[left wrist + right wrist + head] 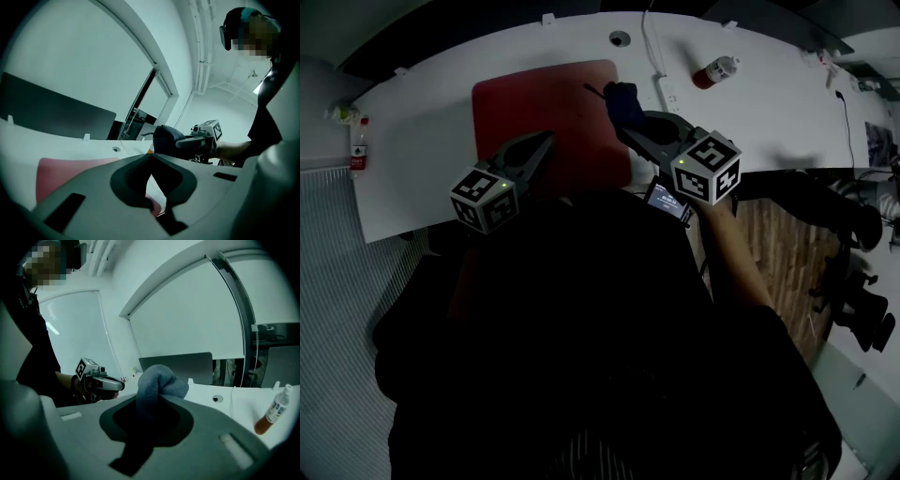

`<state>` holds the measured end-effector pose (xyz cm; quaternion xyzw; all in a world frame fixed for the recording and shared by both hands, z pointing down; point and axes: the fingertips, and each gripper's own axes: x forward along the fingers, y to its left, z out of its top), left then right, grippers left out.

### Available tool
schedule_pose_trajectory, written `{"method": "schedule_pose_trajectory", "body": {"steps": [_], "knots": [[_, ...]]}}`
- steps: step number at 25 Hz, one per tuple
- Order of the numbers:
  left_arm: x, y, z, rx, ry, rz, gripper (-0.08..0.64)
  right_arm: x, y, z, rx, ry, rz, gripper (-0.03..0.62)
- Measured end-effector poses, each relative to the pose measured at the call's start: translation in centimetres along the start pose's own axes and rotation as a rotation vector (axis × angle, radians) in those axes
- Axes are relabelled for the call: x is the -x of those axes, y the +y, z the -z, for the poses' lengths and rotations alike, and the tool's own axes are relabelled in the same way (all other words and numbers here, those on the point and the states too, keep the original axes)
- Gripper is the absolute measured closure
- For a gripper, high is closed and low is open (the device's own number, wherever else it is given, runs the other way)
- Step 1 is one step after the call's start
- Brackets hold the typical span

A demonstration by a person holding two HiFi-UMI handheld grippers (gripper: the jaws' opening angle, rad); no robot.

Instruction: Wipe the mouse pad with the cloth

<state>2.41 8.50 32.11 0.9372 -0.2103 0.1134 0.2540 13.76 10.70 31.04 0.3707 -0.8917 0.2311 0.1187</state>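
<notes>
Right gripper (158, 397) is clamped on the bunched cloth (159, 379). The wad pokes forward past the tips, over the mouse pad's (539, 108) far right corner. Left gripper (150, 158): jaws together, empty, above the pad's near half.

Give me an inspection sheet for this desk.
Surface: white desk, grommet hole at back.
Job's things: red mouse pad flat; dark blue cloth bunched over its right edge, contact unclear.
Clutter: orange-filled bottle back right; small bottle at left edge.
Grippers: right gripper shut on cloth; left gripper shut, empty.
Cables: white cable by power strip.
Surroundings: wood floor at right.
</notes>
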Motion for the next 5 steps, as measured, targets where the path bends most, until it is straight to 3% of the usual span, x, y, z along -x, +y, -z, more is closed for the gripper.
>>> {"method": "schedule_pose_trajectory", "body": {"steps": [5], "knots": [[2.6,1.0,1.9,0.034,-0.013,-0.005,0.552,-0.9,1.5,0.5,-0.006,0.002,0.025,0.532]]}}
